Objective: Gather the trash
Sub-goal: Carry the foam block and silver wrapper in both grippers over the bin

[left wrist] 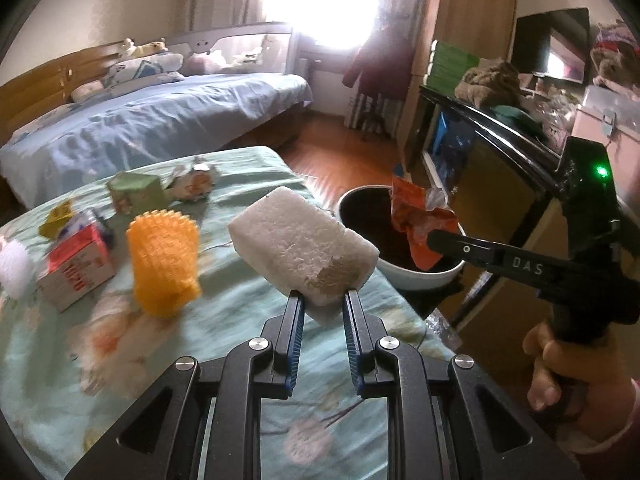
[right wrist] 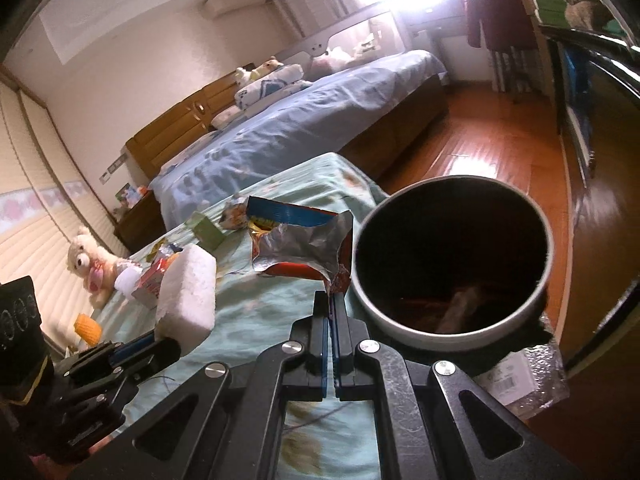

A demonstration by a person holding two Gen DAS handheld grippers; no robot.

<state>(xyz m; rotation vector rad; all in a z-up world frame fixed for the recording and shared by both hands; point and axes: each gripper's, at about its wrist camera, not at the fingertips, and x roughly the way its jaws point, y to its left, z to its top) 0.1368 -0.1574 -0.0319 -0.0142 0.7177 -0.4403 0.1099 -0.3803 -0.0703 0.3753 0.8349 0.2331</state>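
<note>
Left wrist view: left gripper [left wrist: 323, 304] clamped on the lower end of a white foam block [left wrist: 304, 248]; block's long axis runs up and away from the jaws toward the far left, over the green bedspread [left wrist: 224, 320]. Bin [left wrist: 420, 276] sits just off the bedspread's right edge, to the right of and beyond the block. Right gripper [left wrist: 434, 242] comes in from the right, pinching an orange snack wrapper [left wrist: 420, 220] that hangs over the bin's dark opening. More trash sits along the bedspread's left side: orange mesh piece [left wrist: 166, 264], red-and-white carton [left wrist: 78, 270], green box [left wrist: 138, 194].

Right wrist view: right gripper [right wrist: 331, 300] clenched on the wrapper's [right wrist: 300, 244] lower corner; the wrapper fans up and left from the jaws. The bin's rim [right wrist: 400, 328] is just right of the fingertips, mouth open upward. Foam block [right wrist: 188, 292] is held further left.

Judgement: right hand is nearer the bin; the drop needs a short shift right. Left must cross the right edge after.
</note>
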